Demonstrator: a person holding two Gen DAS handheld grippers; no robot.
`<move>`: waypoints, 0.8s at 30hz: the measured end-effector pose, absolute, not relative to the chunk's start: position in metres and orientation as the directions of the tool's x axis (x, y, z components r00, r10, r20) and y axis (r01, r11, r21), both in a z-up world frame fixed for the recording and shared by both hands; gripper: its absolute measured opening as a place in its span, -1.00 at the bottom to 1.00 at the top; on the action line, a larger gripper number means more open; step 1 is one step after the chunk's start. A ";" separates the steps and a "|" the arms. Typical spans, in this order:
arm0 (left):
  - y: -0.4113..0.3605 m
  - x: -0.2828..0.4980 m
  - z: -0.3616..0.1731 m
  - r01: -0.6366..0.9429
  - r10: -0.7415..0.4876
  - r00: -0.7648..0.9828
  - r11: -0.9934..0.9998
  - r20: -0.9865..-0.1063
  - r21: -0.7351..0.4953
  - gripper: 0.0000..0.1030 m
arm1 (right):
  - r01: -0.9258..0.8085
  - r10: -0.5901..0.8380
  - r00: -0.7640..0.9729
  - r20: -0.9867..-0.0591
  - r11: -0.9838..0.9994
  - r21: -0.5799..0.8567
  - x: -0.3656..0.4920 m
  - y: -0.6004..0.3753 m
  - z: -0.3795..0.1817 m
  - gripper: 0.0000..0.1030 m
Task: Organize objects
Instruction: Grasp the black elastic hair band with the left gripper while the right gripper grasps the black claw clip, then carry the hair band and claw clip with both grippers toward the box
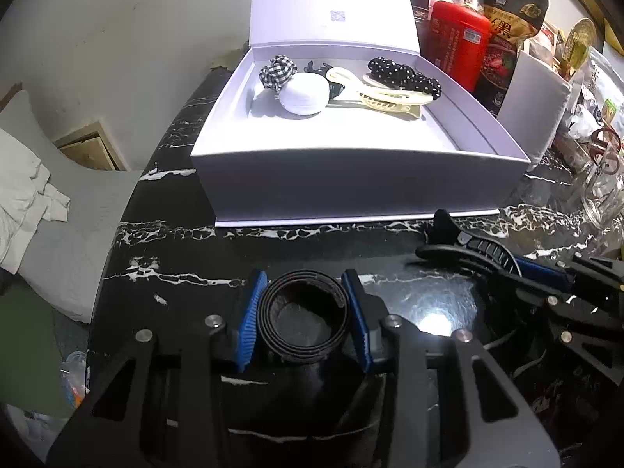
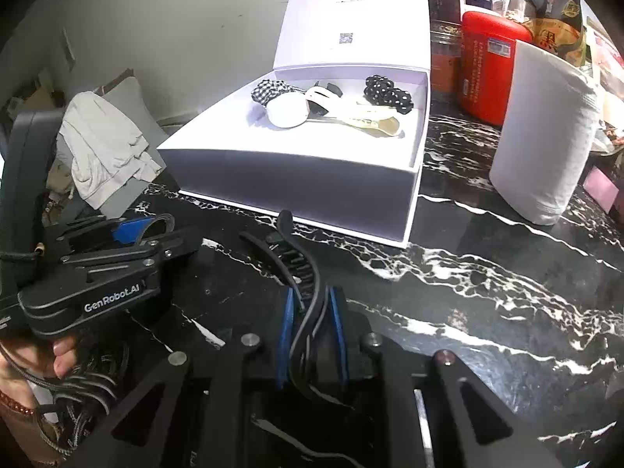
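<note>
A: Left gripper [image 1: 306, 321], jaw state?

B: Narrowed onto a coiled black belt [image 1: 304, 319]. Both blue pads touch the roll's sides. The coil sits on edge, its open centre facing the camera, above the black marble tabletop [image 1: 175, 241]. Whether it rests on the stone or hangs just clear, cannot tell.

A: Right gripper [image 2: 312, 331]?

B: Closed on a black claw hair clip [image 2: 298, 273]. The curved tines run between the blue pads; the clip's lever end sticks out ahead, toward the box. From the left wrist view the same clip shows at the right, near the box's front base.

A: The box?

B: White gift box [image 1: 351, 179], lid hinged open and standing upright at the back. It sits on the marble ahead of both grippers, left gripper well short of it.

A: Contents?

B: All grouped toward the back wall. Black-and-white checked scrunchie [image 1: 277, 71] at left, a white round case [image 1: 305, 93] just in front of it, a cream hair clip [image 1: 384, 99] lying flat across the middle, a black dotted scrunchie [image 1: 403, 74] at right. Some small dark item behind the case, too hidden to name.

A: Surroundings?

B: Red canister [image 1: 456, 43] and a dark snack bag [image 1: 511, 11] behind the box on the right. White paper roll [image 2: 546, 132] upright beside the box's right side. Glass jar [image 1: 602, 191] at the far right edge.
</note>
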State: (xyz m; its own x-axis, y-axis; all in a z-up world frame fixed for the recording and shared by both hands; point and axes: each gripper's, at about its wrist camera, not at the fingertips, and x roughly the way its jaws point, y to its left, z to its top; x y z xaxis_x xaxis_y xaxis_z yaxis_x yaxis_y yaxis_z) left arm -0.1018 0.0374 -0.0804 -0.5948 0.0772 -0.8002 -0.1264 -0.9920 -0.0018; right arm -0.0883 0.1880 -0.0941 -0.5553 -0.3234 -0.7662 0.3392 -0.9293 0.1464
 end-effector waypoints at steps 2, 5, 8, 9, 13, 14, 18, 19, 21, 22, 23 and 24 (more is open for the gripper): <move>0.039 -0.100 -0.080 -0.133 0.077 -0.594 -0.991 -0.801 0.003 -0.26 | 0.335 -0.313 -0.559 -0.768 -0.932 0.136 -0.087 0.190 -0.094 -0.65; 0.044 -0.097 -0.080 -0.160 0.084 -0.593 -0.987 -0.800 0.015 -0.26 | 0.322 -0.285 -0.568 -0.772 -0.940 0.111 -0.084 0.191 -0.094 -0.66; 0.049 -0.095 -0.080 -0.183 0.097 -0.596 -0.983 -0.797 0.017 -0.26 | 0.309 -0.259 -0.576 -0.775 -0.947 0.086 -0.079 0.194 -0.095 -0.66; 0.050 -0.095 -0.080 -0.191 0.105 -0.595 -0.981 -0.797 0.014 -0.26 | 0.312 -0.259 -0.575 -0.776 -0.946 0.084 -0.078 0.194 -0.095 -0.66; 0.054 -0.094 -0.080 -0.225 0.143 -0.588 -0.974 -0.796 -0.008 -0.26 | 0.338 -0.287 -0.564 -0.775 -0.936 0.101 -0.076 0.193 -0.097 -0.66; 0.055 -0.094 -0.080 -0.231 0.147 -0.589 -0.973 -0.795 -0.009 -0.26 | 0.341 -0.291 -0.562 -0.774 -0.934 0.104 -0.076 0.193 -0.097 -0.66; 0.055 -0.094 -0.082 -0.237 0.157 -0.593 -0.971 -0.790 -0.015 -0.11 | 0.347 -0.294 -0.561 -0.773 -0.932 0.103 -0.078 0.192 -0.097 -0.56; 0.055 -0.094 -0.082 -0.237 0.158 -0.593 -0.971 -0.790 -0.016 0.02 | 0.354 -0.295 -0.560 -0.774 -0.930 0.098 -0.078 0.191 -0.097 -0.39; 0.055 -0.094 -0.083 -0.237 0.154 -0.588 -0.972 -0.794 -0.013 0.20 | 0.370 -0.293 -0.562 -0.774 -0.925 0.081 -0.081 0.188 -0.096 -0.07; 0.055 -0.094 -0.083 -0.233 0.151 -0.588 -0.972 -0.795 -0.012 0.25 | 0.375 -0.292 -0.567 -0.770 -0.924 0.075 -0.082 0.187 -0.095 -0.05; 0.054 -0.095 -0.084 -0.230 0.152 -0.588 -0.973 -0.795 -0.016 0.26 | 0.378 -0.291 -0.572 -0.767 -0.923 0.068 -0.084 0.186 -0.094 -0.05; 0.054 -0.095 -0.084 -0.233 0.155 -0.590 -0.972 -0.793 -0.017 0.28 | 0.376 -0.288 -0.579 -0.763 -0.924 0.063 -0.086 0.186 -0.092 -0.05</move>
State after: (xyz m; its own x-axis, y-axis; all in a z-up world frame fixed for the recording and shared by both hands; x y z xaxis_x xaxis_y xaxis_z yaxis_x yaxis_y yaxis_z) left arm -0.0948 0.0538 -0.0841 -0.5896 0.1550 -0.7927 -0.2331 -0.9723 -0.0168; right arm -0.0860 0.1860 -0.0924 -0.5792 -0.2878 -0.7627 0.3765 -0.9243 0.0628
